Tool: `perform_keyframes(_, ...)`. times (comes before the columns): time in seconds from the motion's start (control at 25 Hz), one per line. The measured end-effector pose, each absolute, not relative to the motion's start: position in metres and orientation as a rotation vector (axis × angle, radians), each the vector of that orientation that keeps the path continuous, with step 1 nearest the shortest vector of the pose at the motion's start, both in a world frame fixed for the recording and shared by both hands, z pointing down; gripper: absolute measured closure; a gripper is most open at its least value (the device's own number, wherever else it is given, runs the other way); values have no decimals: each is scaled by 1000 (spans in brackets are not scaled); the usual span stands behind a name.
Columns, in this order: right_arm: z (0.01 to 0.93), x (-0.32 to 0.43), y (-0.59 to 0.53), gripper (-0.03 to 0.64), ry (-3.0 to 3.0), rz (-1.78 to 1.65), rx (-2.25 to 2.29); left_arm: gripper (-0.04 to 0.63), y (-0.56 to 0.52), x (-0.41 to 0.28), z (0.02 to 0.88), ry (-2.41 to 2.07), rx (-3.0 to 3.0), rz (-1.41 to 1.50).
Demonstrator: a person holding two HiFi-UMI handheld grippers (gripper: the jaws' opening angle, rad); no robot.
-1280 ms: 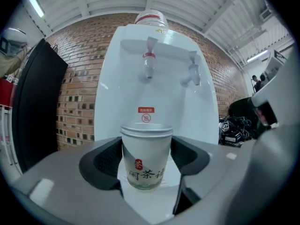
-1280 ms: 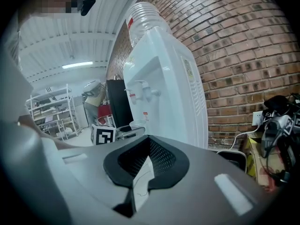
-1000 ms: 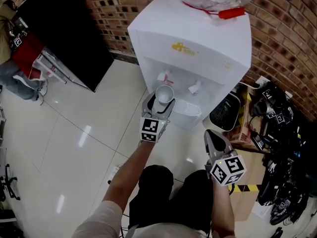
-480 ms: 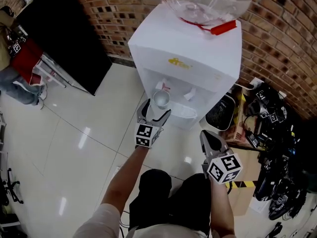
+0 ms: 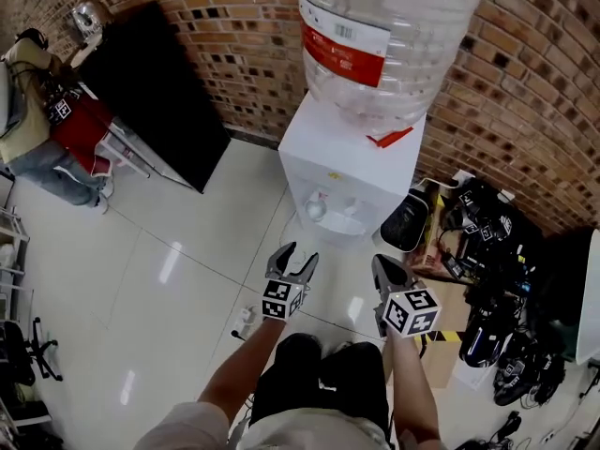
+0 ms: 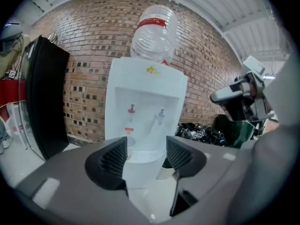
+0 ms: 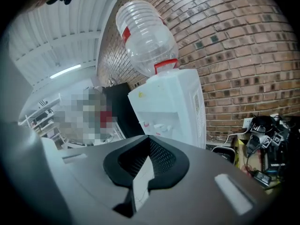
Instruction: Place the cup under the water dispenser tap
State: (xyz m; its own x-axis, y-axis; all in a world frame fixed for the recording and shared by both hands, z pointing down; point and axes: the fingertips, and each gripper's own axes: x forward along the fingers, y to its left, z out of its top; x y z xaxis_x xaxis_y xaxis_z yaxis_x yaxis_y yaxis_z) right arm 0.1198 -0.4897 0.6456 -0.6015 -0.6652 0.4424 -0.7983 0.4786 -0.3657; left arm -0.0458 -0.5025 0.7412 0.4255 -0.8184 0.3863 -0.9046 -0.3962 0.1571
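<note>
A small metal cup [image 5: 316, 210] stands on the drip tray of the white water dispenser [image 5: 352, 162], under its red tap; a blue tap is beside it. In the left gripper view the cup [image 6: 130, 144] shows below the red tap [image 6: 131, 108], partly hidden by my left pad. My left gripper [image 5: 298, 256] hangs well back from the dispenser, its jaws apart and closing with nothing between them [image 6: 146, 156]. My right gripper [image 5: 384, 265] is level with it to the right, shut and empty [image 7: 149, 161].
A large water bottle [image 5: 384, 36] tops the dispenser against a brick wall. A black panel [image 5: 159, 101] leans at the left, near a seated person [image 5: 37, 111]. A black bin [image 5: 405, 221] and tangled cables and gear [image 5: 487, 251] crowd the right.
My left gripper let go of the cup, which stays under the red tap. Both grippers pulled back and rose, so the dispenser looks much smaller.
</note>
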Motion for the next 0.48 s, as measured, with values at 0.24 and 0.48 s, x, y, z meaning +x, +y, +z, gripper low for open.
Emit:
perform_keyframes(0.24,553,113,-448,617,-2435,891,1240,584,-437,-63,633,-1620,2175,440)
perform_keyframes(0.48,464,104,-412,617,-2477,835,1186,584,-393,-62,533,-1577,2170,385)
